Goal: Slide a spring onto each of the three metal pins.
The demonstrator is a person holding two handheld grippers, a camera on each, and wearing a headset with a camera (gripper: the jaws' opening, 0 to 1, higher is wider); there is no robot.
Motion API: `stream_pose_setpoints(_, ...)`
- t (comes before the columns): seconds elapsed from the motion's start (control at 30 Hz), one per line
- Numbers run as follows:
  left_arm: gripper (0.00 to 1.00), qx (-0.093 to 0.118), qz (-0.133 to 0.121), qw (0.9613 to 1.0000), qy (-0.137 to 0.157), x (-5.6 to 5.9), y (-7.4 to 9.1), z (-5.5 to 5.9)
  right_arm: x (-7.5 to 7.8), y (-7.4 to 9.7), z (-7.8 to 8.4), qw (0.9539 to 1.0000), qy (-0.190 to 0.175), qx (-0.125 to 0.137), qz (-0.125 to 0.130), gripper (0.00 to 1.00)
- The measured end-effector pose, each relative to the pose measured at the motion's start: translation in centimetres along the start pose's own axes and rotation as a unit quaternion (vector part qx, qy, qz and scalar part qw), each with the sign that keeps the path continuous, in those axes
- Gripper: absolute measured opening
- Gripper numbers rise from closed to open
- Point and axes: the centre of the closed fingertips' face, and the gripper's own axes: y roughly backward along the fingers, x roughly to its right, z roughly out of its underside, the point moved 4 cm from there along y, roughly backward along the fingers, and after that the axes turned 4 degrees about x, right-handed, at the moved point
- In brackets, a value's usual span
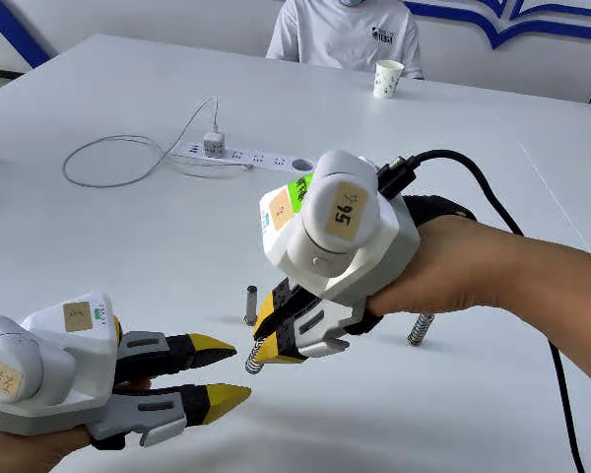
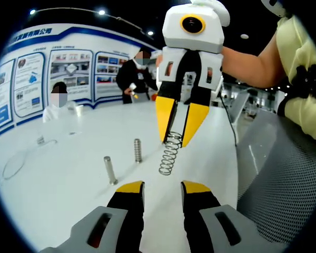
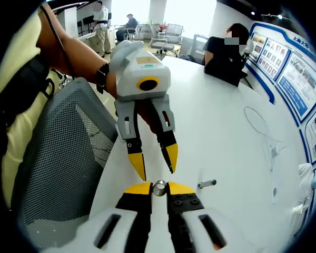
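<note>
My right gripper [image 1: 263, 340] is shut on a steel spring [image 1: 253, 363] that hangs tilted from its yellow tips just above the white table [image 1: 128, 246]. Seen from the left gripper view, the same spring [image 2: 170, 153] dangles from the right gripper [image 2: 180, 138]. Beyond it stand a bare metal pin [image 2: 110, 169] and a second pin that looks coiled with a spring [image 2: 138, 150]. One upright pin [image 1: 251, 304] stands just behind the held spring. My left gripper [image 1: 234, 372] is open and empty, pointing at the spring from the left. Another spring [image 1: 421, 328] lies loose on the table, right of my right hand.
A white power strip [image 1: 241, 155] with a plugged charger and a looping cable [image 1: 108, 163] lies mid-table. A paper cup [image 1: 387, 78] stands at the far edge before a seated person [image 1: 345, 34]. A mesh chair [image 3: 68, 153] is beside the table.
</note>
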Motion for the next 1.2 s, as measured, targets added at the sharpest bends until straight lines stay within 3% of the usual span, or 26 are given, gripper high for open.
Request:
stream_pose_setpoints(0.6, 0.38, 0.001, -0.024, 0.9996, 0.016, -0.6, 1.1, 0.4, 3.4, 1.6, 0.6, 0.9994, -0.016, -0.011, 0.027, 0.11)
stream_pose_setpoints(1.2, 0.46, -0.001, -0.034, 0.9990, 0.029, -0.9, 1.3, 1.0, 6.5, 1.5, 0.3, 0.9982, -0.034, -0.016, 0.046, 0.11)
